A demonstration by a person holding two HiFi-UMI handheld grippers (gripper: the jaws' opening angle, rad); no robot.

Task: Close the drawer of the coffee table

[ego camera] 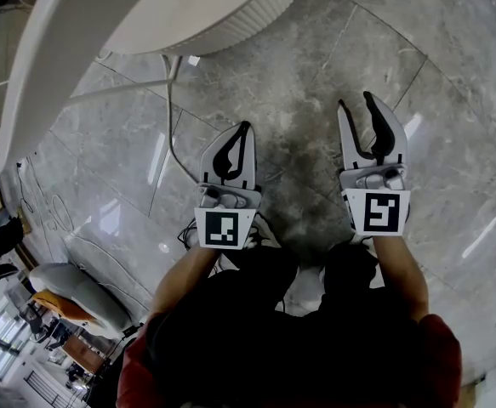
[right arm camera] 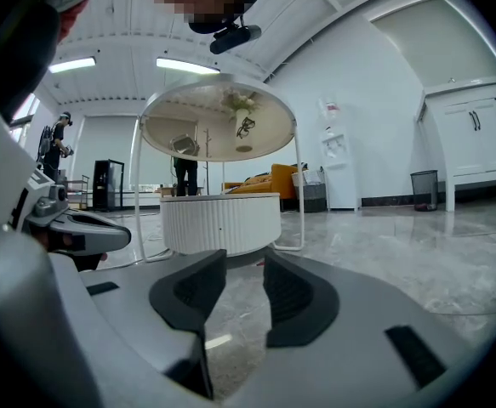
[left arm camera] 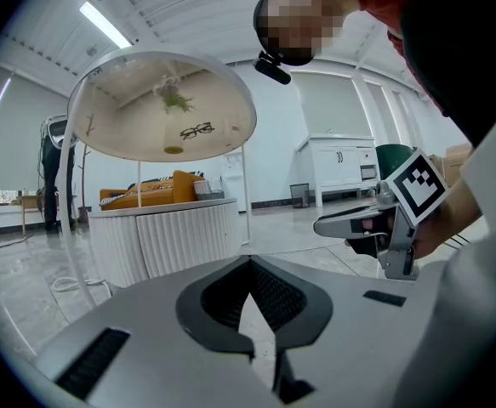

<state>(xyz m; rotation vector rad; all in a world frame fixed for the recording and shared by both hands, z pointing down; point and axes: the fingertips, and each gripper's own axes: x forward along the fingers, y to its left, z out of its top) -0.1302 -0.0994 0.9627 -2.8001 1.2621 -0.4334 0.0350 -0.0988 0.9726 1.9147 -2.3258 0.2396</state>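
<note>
Now you hold two grippers: your left gripper has its jaws tip to tip on nothing, and your right gripper has its jaws apart and empty. One coffee table stands at eleven o'clock, clear of both; its drawer cannot be made out. Bare marble floor spreads from twelve to four o'clock. One cable trails at ten o'clock.
</note>
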